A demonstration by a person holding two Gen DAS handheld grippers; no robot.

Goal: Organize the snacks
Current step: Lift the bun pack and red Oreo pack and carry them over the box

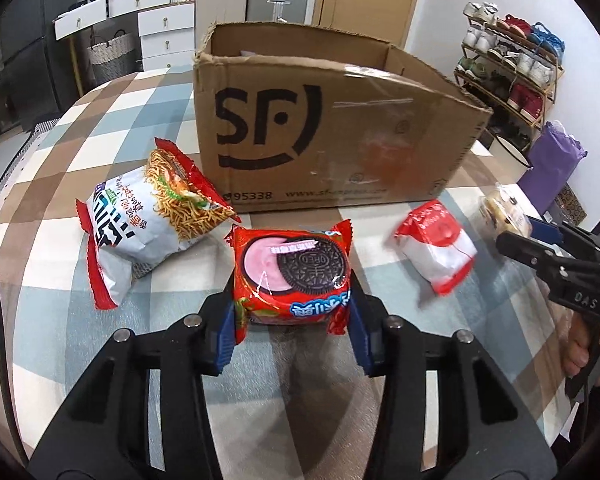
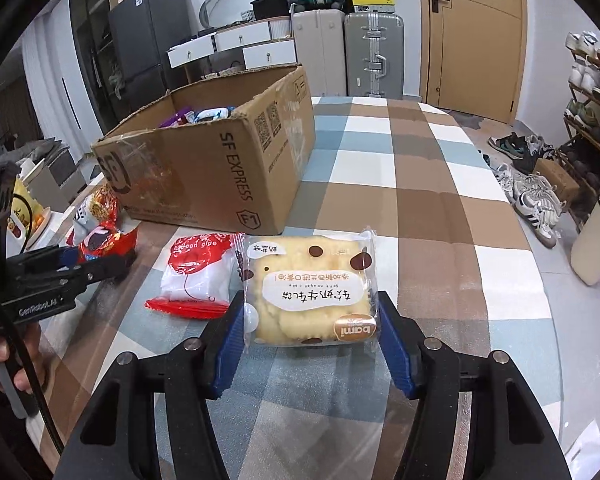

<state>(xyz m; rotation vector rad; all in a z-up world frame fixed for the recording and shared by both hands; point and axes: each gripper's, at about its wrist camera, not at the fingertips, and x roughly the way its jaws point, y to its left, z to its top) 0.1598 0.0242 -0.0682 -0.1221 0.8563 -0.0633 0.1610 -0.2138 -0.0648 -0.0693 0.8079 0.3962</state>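
Left gripper [image 1: 292, 316] clamped on cookie pack [image 1: 292, 276], right gripper [image 2: 312, 320] clamped on cake pack [image 2: 312, 288]; next, probably lifting both into box [image 1: 320, 128] at 12 o'clock.

Before the box [image 1: 324, 128] — noodle bag [image 1: 148, 216] left, Oreo pack [image 1: 292, 276] middle, cake [image 2: 312, 292] right.

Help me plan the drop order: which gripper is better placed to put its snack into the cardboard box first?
Probably left. The left gripper clasps the Oreo pack directly facing the cardboard box. The right gripper flanks the bami cake, with the box off to its left.
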